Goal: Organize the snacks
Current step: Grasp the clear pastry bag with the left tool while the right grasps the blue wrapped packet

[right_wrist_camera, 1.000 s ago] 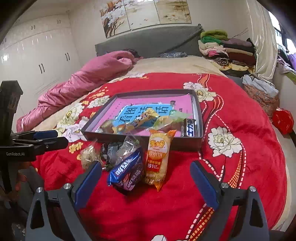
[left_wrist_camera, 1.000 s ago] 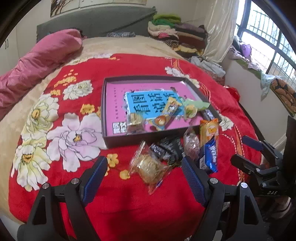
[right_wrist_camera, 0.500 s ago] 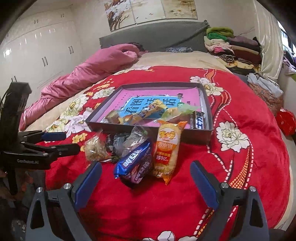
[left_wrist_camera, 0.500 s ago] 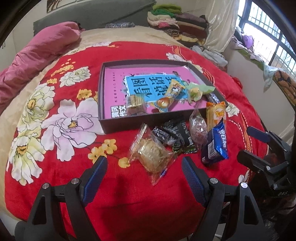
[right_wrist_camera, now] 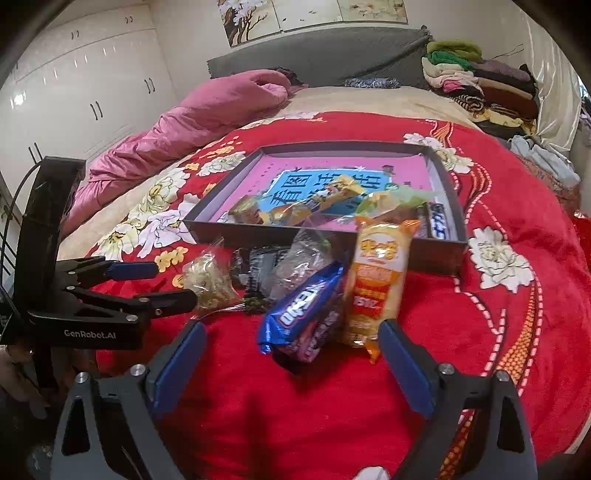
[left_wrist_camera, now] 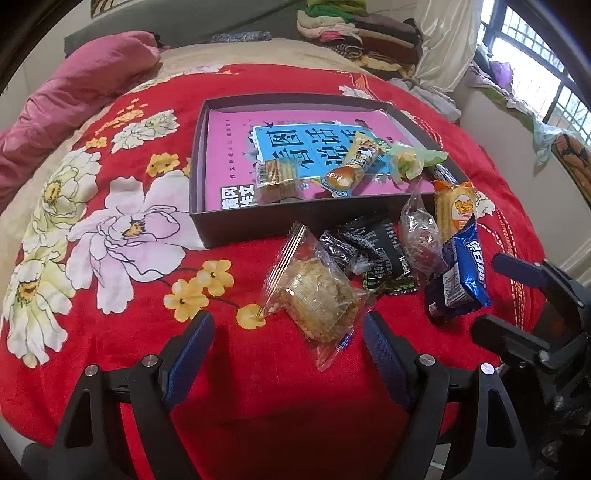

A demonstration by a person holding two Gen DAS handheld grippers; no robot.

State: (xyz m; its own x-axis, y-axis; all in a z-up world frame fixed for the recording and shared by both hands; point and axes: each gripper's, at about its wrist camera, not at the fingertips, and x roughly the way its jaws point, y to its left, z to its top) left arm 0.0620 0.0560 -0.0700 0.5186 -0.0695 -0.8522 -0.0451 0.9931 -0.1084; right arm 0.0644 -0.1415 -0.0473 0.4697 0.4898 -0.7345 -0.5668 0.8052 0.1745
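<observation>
1. my left gripper (left_wrist_camera: pixel 288 336) hangs low over the red floral blanket (left_wrist_camera: pixel 258 398), its blue-padded jaws spread wide; the clear cake packet (left_wrist_camera: pixel 314 291) lies just ahead of them, its near end reaching in between the fingertips, and i see no pad pressing on it.
2. that packet's long axis runs from its crimped end near the box down toward my right-hand pad.
3. my right gripper (right_wrist_camera: pixel 291 354) also stands wide but its jaws are closing; the blue cookie pack (right_wrist_camera: pixel 303 306) sits between them, not yet pinched.
4. the blue pack's long axis slants from near-left to far-right in the right wrist view, its near end toward me.
5. touching it on the right is the orange snack bag (right_wrist_camera: pixel 378 280), lengthwise away from me, its top end propped against the box wall; its near tip lies just beside my right pad.
6. behind these sit a clear crumpled packet (left_wrist_camera: pixel 419 236) and black wrappers (left_wrist_camera: pixel 373 247), bunched together against the box front.
7. the dark shallow box (left_wrist_camera: pixel 236 227) lies beyond, with a pink and blue book (left_wrist_camera: pixel 229 147) flat in its bottom.
8. inside it, toward the near right: a small clear-wrapped biscuit (left_wrist_camera: pixel 277 177), a yellow bar (left_wrist_camera: pixel 352 166) pointing diagonally, and a green-wrapped sweet (left_wrist_camera: pixel 410 160).
9. farther off, a pink quilt (left_wrist_camera: pixel 74 88) lies along the left and folded clothes (left_wrist_camera: pixel 354 33) are stacked at the head.
</observation>
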